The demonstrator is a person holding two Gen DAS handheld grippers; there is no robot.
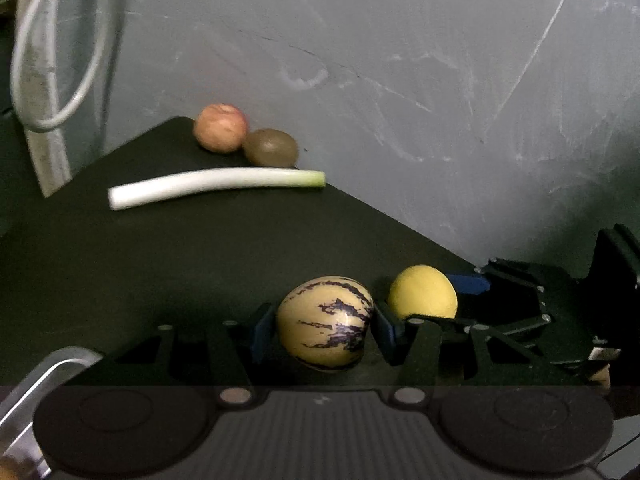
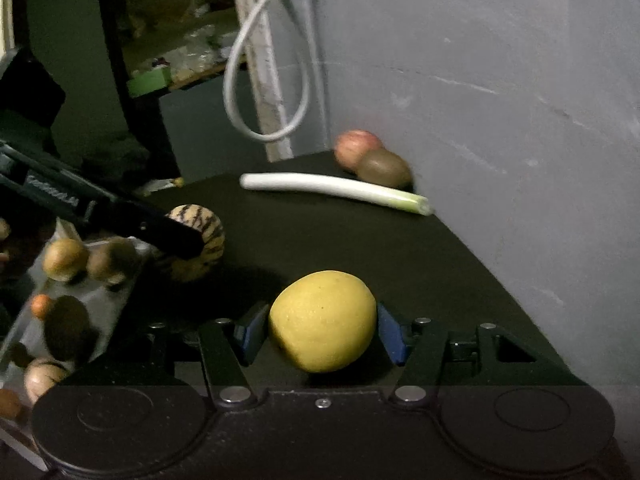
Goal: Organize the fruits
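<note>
1. Between my left gripper's (image 1: 325,330) blue-padded fingers (image 1: 262,332) sat a cream, purple-striped pepino melon (image 1: 325,326), clamped on both sides just above the black tabletop (image 1: 200,248).
2. My right gripper (image 2: 323,328) gripped a round yellow citrus fruit (image 2: 323,320) the same way, its blue-padded fingers (image 2: 390,334) pressed against each flank.
3. From the left wrist view, the yellow fruit (image 1: 423,292) hung just right of the melon, the two close but apart.
4. At the far corner of the tabletop a reddish apple (image 1: 220,128) and a brown kiwi (image 1: 271,147) touched each other by the grey wall (image 1: 440,80).
5. A white leek stalk with a green end (image 1: 216,186) lay just in front of them.
6. At the left of the right wrist view I saw a metal tray (image 2: 120,308) holding several small brownish fruits (image 2: 64,260); blur hid what kind they were.
7. A white cable (image 2: 256,80) looped down beside the wall.
</note>
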